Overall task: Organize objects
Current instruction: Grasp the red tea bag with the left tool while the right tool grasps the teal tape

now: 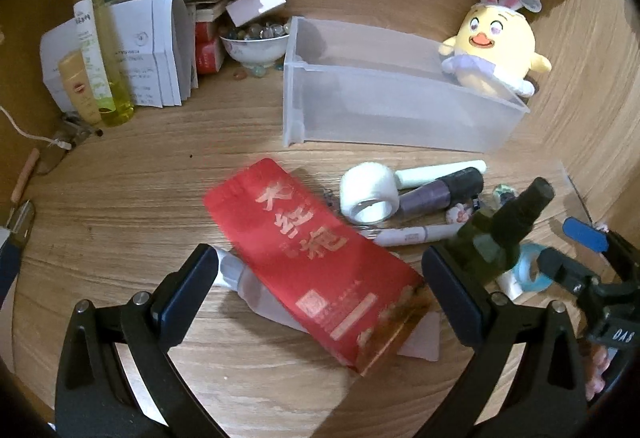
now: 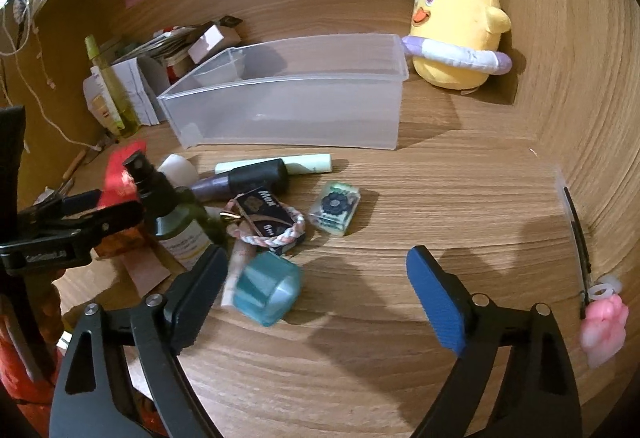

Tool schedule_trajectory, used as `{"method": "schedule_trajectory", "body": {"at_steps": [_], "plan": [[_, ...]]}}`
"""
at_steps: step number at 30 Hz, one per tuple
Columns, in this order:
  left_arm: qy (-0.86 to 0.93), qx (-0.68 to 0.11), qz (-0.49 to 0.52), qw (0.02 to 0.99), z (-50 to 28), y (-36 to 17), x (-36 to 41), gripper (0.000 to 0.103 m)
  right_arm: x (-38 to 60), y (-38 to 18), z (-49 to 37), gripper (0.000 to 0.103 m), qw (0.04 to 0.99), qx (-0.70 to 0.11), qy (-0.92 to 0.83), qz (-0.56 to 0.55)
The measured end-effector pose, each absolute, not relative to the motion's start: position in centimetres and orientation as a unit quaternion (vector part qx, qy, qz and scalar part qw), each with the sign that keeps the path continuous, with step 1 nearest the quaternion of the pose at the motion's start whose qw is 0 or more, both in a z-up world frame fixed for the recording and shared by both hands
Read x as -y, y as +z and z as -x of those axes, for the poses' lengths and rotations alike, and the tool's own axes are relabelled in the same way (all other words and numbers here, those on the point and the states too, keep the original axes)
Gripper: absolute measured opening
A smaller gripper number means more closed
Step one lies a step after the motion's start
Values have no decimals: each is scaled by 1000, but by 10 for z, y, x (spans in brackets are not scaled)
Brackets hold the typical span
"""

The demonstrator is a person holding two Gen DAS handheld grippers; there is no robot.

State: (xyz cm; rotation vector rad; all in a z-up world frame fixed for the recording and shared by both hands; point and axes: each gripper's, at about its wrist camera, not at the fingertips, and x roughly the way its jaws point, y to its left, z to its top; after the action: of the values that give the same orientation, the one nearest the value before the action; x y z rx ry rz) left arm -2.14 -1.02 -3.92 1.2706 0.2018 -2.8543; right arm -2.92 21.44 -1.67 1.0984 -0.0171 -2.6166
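Note:
A clear plastic bin [image 1: 400, 109] [image 2: 296, 109] stands empty at the back of the wooden desk. In front of it lies a clutter: a red pouch [image 1: 316, 258], a white tube [image 1: 248, 286] under it, a white tape roll [image 1: 370, 193], a purple mascara [image 1: 440, 189], a pen [image 1: 416, 236], a green spray bottle [image 1: 500, 230] [image 2: 176, 209], a blue tape ring [image 2: 268, 288], a bracelet [image 2: 272, 234] and a small soap-like block [image 2: 334, 211]. My left gripper [image 1: 316, 278] is open above the red pouch. My right gripper [image 2: 316, 294] is open, its left finger beside the blue tape ring.
A yellow chick plush [image 1: 492, 45] [image 2: 460, 33] sits behind the bin's right end. Bottles [image 1: 100, 49], paper boxes [image 1: 152, 49] and a bowl of marbles [image 1: 256, 41] crowd the back left. A pink charm [image 2: 604, 326] and hair clip lie by the right wall.

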Motion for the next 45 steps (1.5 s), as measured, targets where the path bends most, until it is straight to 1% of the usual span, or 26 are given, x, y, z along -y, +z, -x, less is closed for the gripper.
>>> {"method": "schedule_trajectory", "body": {"at_steps": [3, 6, 8, 12, 14, 15, 16, 17, 18, 19, 20, 22, 23, 24, 25, 26, 27, 34, 40, 45], "plan": [[-914, -62, -401, 2, 20, -39, 4, 103, -209, -19, 29, 89, 158, -1, -910, -383], [-914, -54, -403, 10, 19, -44, 0, 103, -206, -26, 33, 75, 164, 4, -902, -399], [-912, -56, -406, 16, 18, -48, 2, 103, -206, -31, 33, 62, 167, 9, -897, -408], [-908, -79, -411, 18, 11, -52, 15, 103, -211, -35, 31, 49, 175, 26, -893, -414], [-908, -86, -408, 25, 5, -52, 20, 103, -211, -36, 30, 41, 172, 25, -894, -413], [-909, -88, -406, 29, 2, -51, 24, 103, -212, -37, 29, 39, 173, 27, -894, -413], [-909, -90, -405, 33, 0, -51, 26, 103, -212, -36, 30, 33, 174, 29, -893, -413], [-910, -93, -403, 38, -3, -51, 30, 101, -212, -36, 30, 28, 176, 31, -892, -415], [-910, -96, -401, 42, -5, -51, 32, 99, -213, -37, 30, 26, 177, 33, -892, -415], [-910, -98, -401, 44, -6, -51, 35, 92, -214, -37, 30, 23, 175, 33, -893, -414], [-908, -99, -403, 45, -6, -52, 37, 83, -214, -36, 30, 22, 173, 32, -894, -413], [-904, -105, -411, 42, -5, -56, 39, 74, -214, -36, 30, 19, 171, 31, -895, -410], [-902, -108, -416, 38, -3, -58, 39, 70, -214, -36, 30, 16, 171, 31, -896, -409], [-902, -107, -416, 38, -3, -59, 39, 70, -214, -35, 29, 15, 170, 30, -897, -406], [-904, -103, -413, 40, -4, -58, 37, 66, -214, -35, 28, 14, 168, 28, -899, -403], [-905, -104, -412, 36, -3, -58, 37, 59, -215, -34, 27, 13, 165, 26, -901, -400], [-905, -107, -412, 30, -4, -57, 37, 57, -215, -34, 26, 13, 164, 25, -902, -399], [-913, -98, -394, 42, -10, -49, 39, 56, -220, -26, 25, 10, 161, 28, -910, -380], [-925, -102, -364, 45, -12, -29, 43, 56, -221, -18, 25, 10, 154, 24, -918, -364], [-933, -113, -341, 33, -6, -12, 47, 56, -221, -22, 29, 10, 157, 23, -911, -382]]}}
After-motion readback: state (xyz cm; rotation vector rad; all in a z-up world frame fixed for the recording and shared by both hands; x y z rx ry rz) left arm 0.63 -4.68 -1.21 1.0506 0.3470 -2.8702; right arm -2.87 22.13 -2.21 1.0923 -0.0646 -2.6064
